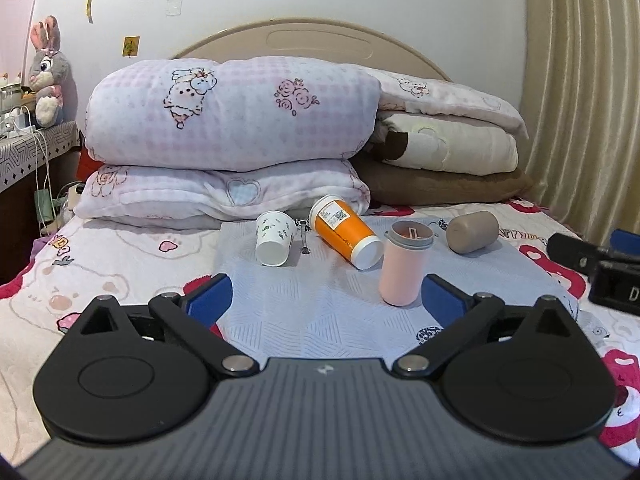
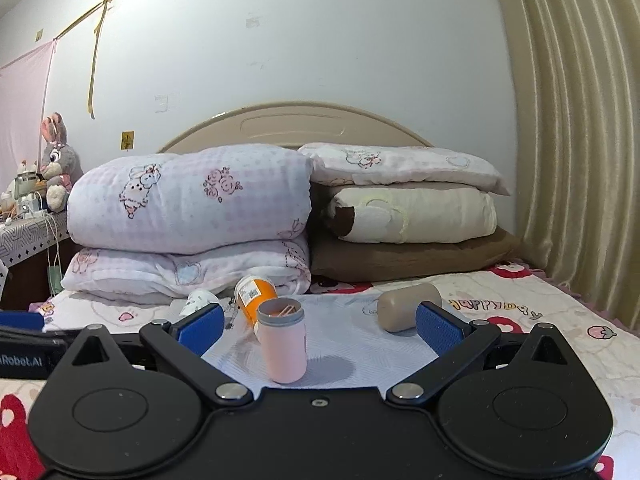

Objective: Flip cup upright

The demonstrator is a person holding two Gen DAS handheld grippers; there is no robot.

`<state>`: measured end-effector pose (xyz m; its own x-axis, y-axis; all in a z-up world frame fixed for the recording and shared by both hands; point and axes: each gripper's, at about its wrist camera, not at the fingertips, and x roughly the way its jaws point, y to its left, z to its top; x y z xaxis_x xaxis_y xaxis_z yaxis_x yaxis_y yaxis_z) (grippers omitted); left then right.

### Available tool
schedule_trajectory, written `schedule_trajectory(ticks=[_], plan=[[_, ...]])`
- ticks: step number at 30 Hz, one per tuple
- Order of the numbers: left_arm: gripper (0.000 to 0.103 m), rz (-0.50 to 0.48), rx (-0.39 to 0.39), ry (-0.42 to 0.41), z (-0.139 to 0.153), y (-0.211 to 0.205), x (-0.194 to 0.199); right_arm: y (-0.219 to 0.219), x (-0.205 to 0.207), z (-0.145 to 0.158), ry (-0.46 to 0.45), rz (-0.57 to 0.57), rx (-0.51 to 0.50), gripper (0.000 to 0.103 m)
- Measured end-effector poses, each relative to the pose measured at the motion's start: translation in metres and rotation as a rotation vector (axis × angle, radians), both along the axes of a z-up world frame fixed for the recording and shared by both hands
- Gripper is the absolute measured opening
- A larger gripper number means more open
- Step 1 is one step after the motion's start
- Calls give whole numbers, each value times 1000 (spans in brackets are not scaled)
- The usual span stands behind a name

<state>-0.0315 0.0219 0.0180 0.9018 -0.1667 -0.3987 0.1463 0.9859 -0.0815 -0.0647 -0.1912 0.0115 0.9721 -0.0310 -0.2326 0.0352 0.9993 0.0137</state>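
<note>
Between flips: pink plastic cup with grey rim [image 1: 403,268] upright near centre on the white paper mat [image 1: 320,300]; orange paper cup [image 1: 345,235], white floral paper cup [image 1: 276,242] and taupe tumbler [image 1: 472,231] lying farther back. Left claw [image 1: 326,300] and right claw [image 2: 320,326] spread wide, pinching nothing. Next, probably: reach for a toppled cup, pinch its wall, tip upright.

The right gripper [image 2: 318,320] hangs wide apart around an upright pink cup [image 2: 282,344] on a white cloth [image 2: 360,344], an orange cup [image 2: 254,294] lying toppled behind.
</note>
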Motion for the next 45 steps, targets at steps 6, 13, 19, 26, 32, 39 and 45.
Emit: schedule_trajectory(ticks=[6,13,19,26,32,39,45], plan=[[103,-18,5,14,-1,-3,0,-1,0,-4,18,11,11,103],[103,-18,21,28,-2,-5,-1,3,0,-10,20,1,-28,103],[103,4,6,46,-5,-4,3,3,3,-13,29,-12,-68,103],[103,30,6,84,-8,-6,11,2,5,-16,37,-34,-72,103],[103,73,5,125,-10,-6,15,4,3,-19,30,-34,-78,103],[103,93,-2,150,-12,-4,17,-1,5,-22,51,-63,-52,103],[103,97,37,179,-12,-5,21,-4,8,-19,96,-63,-3,103]])
